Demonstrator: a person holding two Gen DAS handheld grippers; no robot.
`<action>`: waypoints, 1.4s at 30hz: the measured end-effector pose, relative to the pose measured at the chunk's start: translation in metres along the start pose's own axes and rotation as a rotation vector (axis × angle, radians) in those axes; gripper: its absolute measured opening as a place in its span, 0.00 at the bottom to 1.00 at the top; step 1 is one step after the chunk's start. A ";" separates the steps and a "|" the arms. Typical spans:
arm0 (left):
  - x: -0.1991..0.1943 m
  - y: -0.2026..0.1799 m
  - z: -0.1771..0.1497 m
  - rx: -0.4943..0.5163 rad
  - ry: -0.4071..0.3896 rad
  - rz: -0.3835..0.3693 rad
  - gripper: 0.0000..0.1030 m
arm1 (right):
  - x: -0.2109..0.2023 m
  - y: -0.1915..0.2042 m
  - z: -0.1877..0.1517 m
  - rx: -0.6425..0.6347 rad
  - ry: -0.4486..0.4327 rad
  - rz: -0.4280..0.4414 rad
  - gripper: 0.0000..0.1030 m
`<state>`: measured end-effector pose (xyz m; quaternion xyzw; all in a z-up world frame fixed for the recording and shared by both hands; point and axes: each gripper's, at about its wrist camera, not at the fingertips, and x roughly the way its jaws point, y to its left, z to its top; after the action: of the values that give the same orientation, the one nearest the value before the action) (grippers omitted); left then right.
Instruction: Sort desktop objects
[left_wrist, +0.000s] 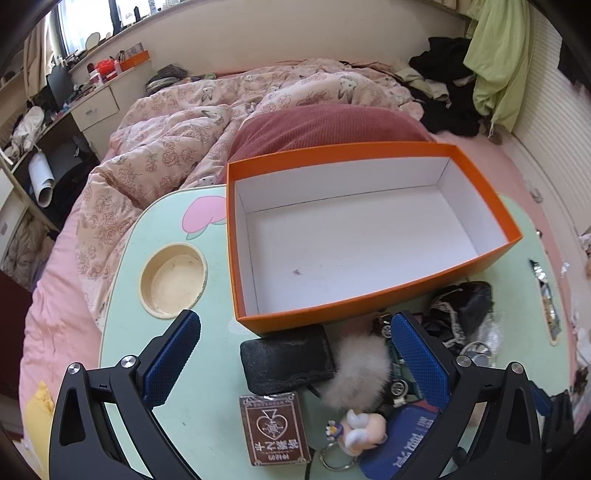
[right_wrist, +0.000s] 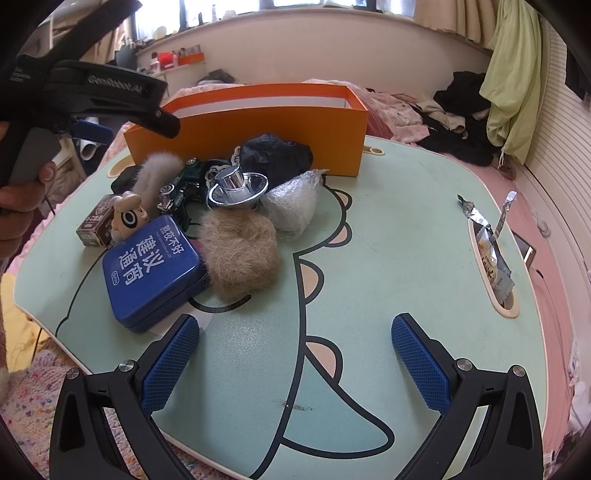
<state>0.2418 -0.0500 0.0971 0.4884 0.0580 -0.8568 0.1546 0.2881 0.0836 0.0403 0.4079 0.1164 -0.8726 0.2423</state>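
Note:
An empty orange box (left_wrist: 369, 295) with a white inside stands on the mint lap table (left_wrist: 207, 424); it also shows in the right wrist view (right_wrist: 258, 129). My left gripper (left_wrist: 295, 354) is open above a black pouch (left_wrist: 286, 360), a white fur pompom (left_wrist: 360, 369), a brown card box (left_wrist: 275, 428) and a small figure keychain (left_wrist: 360, 430). My right gripper (right_wrist: 295, 354) is open and empty over bare table (right_wrist: 388, 258). A blue tin (right_wrist: 153, 271), tan fur ball (right_wrist: 240, 254), chrome funnel (right_wrist: 236, 188), bubble-wrapped lump (right_wrist: 293, 206) and green toy car (right_wrist: 181, 192) form a pile.
A round cup recess (left_wrist: 173, 278) sits at the table's left. A slot (right_wrist: 495, 258) at the table's right holds snack sachets. Black fabric (right_wrist: 277, 155) lies against the box. The table stands on a bed with a floral quilt (left_wrist: 166, 147). The left gripper body (right_wrist: 110, 96) shows at upper left.

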 end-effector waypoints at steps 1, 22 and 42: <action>0.003 0.000 0.000 0.006 0.004 0.011 1.00 | 0.000 0.000 0.000 0.000 0.000 0.000 1.00; 0.017 0.005 0.017 0.022 0.016 0.056 1.00 | 0.000 0.000 0.000 0.001 -0.001 0.000 1.00; -0.043 0.032 -0.120 0.018 -0.133 -0.241 1.00 | -0.001 -0.001 -0.003 0.000 -0.002 0.000 1.00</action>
<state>0.3708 -0.0414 0.0740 0.4214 0.0981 -0.9002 0.0499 0.2898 0.0857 0.0391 0.4071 0.1161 -0.8729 0.2426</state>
